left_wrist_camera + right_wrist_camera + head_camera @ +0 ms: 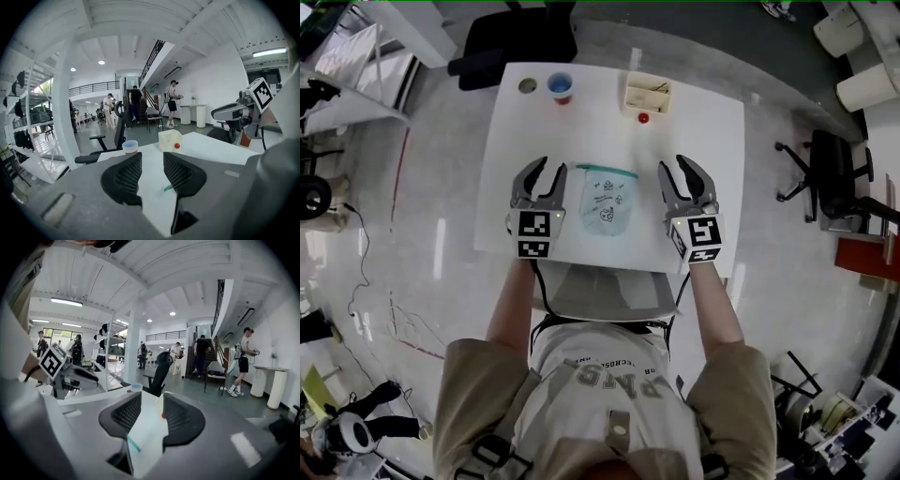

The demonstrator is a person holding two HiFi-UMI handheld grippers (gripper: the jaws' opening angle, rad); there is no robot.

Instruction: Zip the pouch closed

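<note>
I am keeping both claws released and empty: the left gripper (pixel 551 167) is hovering just left of the pale blue pouch (pixel 607 202), and the right gripper (pixel 673 166) just right of it. The pouch is lying flat at the frame's centre on the white table (pixel 703 122), between the two claws and touching neither.

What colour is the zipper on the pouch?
The zipper is teal green, on a pale blue pouch; the head view shows it best.
</note>
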